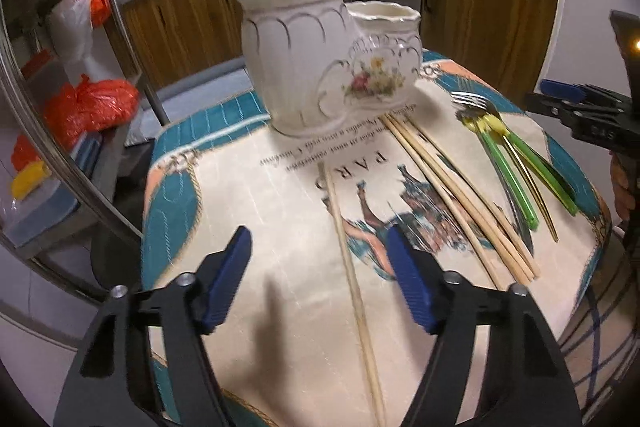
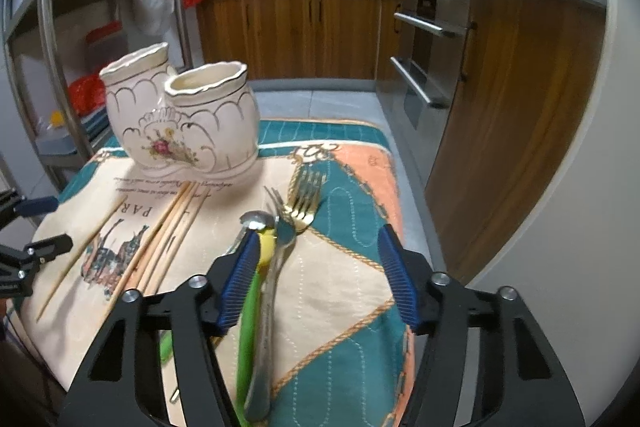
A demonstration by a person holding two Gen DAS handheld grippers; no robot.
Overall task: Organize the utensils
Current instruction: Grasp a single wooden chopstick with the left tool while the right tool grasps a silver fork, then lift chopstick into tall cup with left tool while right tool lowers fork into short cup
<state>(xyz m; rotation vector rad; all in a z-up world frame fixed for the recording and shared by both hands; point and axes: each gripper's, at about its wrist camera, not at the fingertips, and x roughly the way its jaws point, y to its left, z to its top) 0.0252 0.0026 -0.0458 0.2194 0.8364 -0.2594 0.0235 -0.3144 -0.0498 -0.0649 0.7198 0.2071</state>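
Nothing sits in the twin ceramic utensil holder (image 1: 320, 55) yet. Ahead of the left hand-held gripper (image 1: 320, 279), partway open and empty, lies a single chopstick (image 1: 348, 267); the right hand-held gripper (image 2: 316, 275), likewise empty, straddles green-handled cutlery (image 2: 248, 315) near the forks (image 2: 304, 199).

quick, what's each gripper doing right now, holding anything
left gripper: open, empty, over a single chopstick.
right gripper: open, empty, over the green-handled cutlery.
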